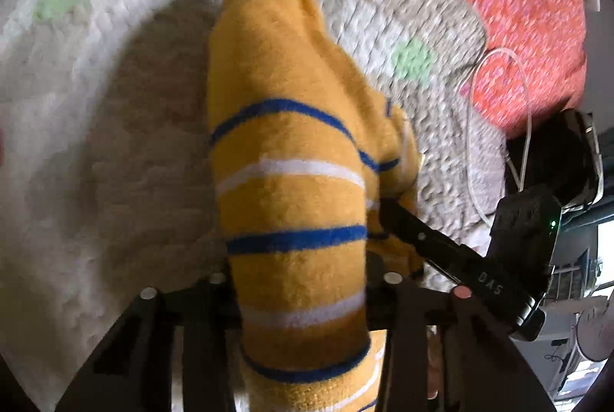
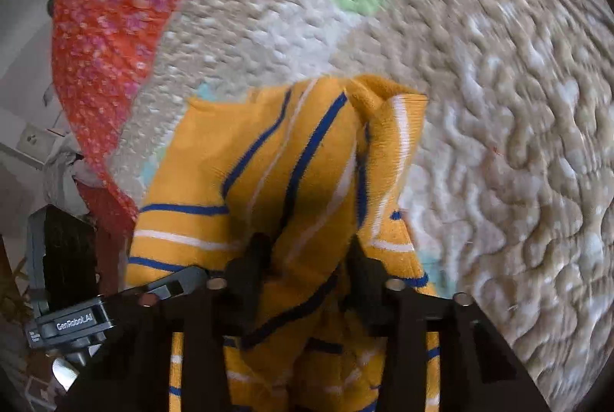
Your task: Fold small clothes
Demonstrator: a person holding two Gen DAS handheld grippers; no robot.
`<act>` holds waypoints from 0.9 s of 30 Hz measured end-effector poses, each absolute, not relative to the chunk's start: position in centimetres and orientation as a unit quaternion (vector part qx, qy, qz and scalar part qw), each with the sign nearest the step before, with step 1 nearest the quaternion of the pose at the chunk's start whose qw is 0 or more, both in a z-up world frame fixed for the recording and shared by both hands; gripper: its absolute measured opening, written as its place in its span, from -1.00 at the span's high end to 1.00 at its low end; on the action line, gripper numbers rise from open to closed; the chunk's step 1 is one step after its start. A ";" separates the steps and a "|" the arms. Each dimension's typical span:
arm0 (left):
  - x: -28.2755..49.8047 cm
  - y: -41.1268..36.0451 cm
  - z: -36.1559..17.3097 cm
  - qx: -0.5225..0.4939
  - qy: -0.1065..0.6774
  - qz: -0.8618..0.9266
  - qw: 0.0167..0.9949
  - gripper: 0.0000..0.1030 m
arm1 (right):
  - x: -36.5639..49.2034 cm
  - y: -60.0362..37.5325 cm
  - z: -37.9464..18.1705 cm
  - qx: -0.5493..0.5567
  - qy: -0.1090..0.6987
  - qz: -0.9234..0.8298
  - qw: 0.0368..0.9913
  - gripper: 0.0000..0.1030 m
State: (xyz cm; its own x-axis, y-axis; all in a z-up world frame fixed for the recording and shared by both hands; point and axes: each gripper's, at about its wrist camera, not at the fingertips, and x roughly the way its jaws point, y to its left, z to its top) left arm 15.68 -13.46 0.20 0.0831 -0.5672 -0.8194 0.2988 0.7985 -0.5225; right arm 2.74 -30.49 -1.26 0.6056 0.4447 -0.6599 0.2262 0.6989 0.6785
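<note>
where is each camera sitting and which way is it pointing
Left wrist: on the left hand-held gripper, looking forward and down along its fingers at a yellow striped sweater over a quilted blanket; the right hand-held gripper enters from the right side.
Right wrist: on the right hand-held gripper, looking down at the bunched sweater; the left hand-held gripper shows at lower left.
Shared: sweater, blanket, red flowered cloth, and each other's gripper.

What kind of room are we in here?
Probably a bedroom, working on a bed. The yellow striped garment hangs over a cream textured blanket with pastel dots, an orange floral quilt lies bunched at its edge, and a white cable trails across the bedding.
</note>
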 end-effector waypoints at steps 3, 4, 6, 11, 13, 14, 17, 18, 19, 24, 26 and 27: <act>15.3 -11.8 3.4 -0.093 0.587 -0.296 0.748 0.27 | 2.4 -28.9 1.7 0.399 0.405 0.100 0.817 0.37; 15.3 -10.9 4.7 -0.084 0.580 -0.294 0.755 0.27 | 2.4 -28.5 2.4 0.401 0.399 0.109 0.818 0.37; 15.6 -9.5 6.1 -0.076 0.574 -0.289 0.762 0.26 | 2.4 -27.1 3.6 0.398 0.389 0.131 0.820 0.37; 16.2 -7.7 4.9 -0.026 0.593 -0.236 0.770 0.12 | 2.7 -25.5 2.4 0.331 0.448 0.053 0.829 0.24; 16.1 -7.1 4.0 -0.012 0.602 -0.205 0.772 0.12 | 2.3 -26.3 2.2 0.315 0.455 0.023 0.833 0.23; 15.9 -6.2 3.8 -0.019 0.601 -0.202 0.773 0.12 | 2.1 -26.8 2.5 0.327 0.450 0.028 0.831 0.23; 15.2 -3.3 4.3 -0.058 0.591 -0.205 0.778 0.12 | 0.4 -27.3 4.4 0.347 0.416 0.070 0.838 0.23; 14.8 -2.3 4.8 -0.062 0.582 -0.203 0.785 0.12 | 0.3 -27.0 4.7 0.348 0.413 0.082 0.838 0.23; 14.4 -1.5 5.3 -0.060 0.572 -0.199 0.793 0.12 | 0.3 -26.4 4.9 0.351 0.412 0.098 0.835 0.23; 12.9 0.1 7.5 -0.030 0.536 -0.176 0.825 0.12 | 1.2 -22.4 3.7 0.344 0.451 0.146 0.811 0.23; 12.2 0.2 8.4 -0.024 0.522 -0.179 0.834 0.12 | 1.7 -20.8 3.5 0.312 0.461 0.139 0.819 0.22; 12.0 0.0 8.5 -0.023 0.518 -0.181 0.836 0.12 | 2.1 -20.1 3.4 0.297 0.462 0.130 0.825 0.19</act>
State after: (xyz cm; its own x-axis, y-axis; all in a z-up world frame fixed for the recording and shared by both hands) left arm 11.97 -0.02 8.51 0.3990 -0.3261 -0.8570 0.2780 0.9337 -0.2258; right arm 2.09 -20.10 3.38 0.5390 0.4885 -0.6862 0.0609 0.7899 0.6101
